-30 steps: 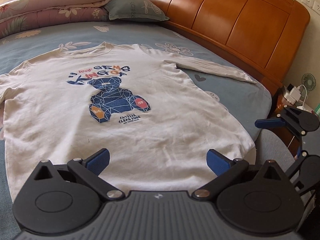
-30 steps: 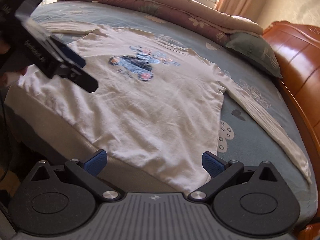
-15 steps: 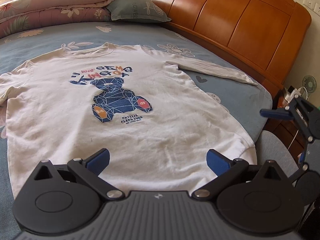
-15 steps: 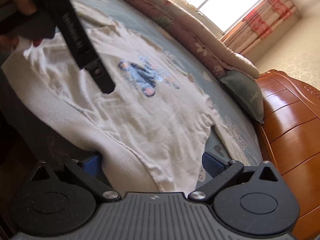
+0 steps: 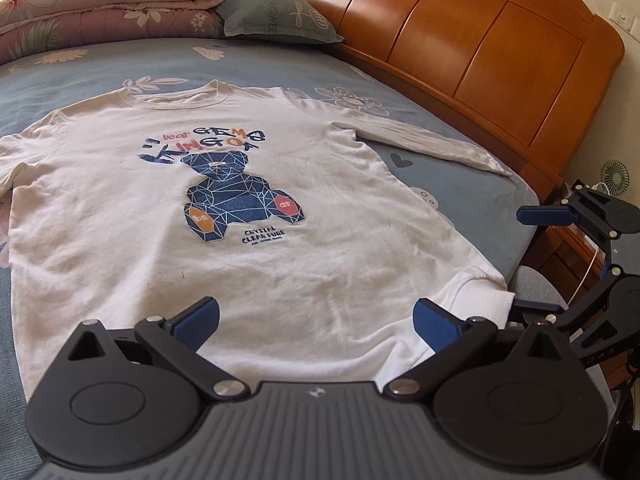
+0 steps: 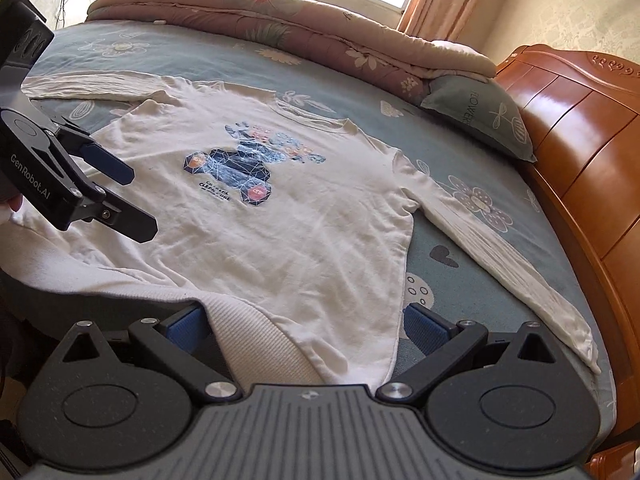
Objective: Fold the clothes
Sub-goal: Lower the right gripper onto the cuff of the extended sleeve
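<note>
White shirt (image 5: 248,184) laid flat, print up, on the blue bed (image 5: 472,196); both tongs at its hem.

Left tongs (image 5: 316,318) spread wide over the hem at 6 o'clock. Right tongs (image 6: 306,320) likewise spread, straddling the ribbed hem corner at 6 o'clock, not pinching. Pillow (image 6: 480,116) at 1 o'clock, near headboard (image 5: 460,28).

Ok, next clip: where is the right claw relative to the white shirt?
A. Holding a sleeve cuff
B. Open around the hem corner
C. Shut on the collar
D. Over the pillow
B: the right claw is open with the ribbed hem corner of the white shirt lying between its blue pads.
</note>
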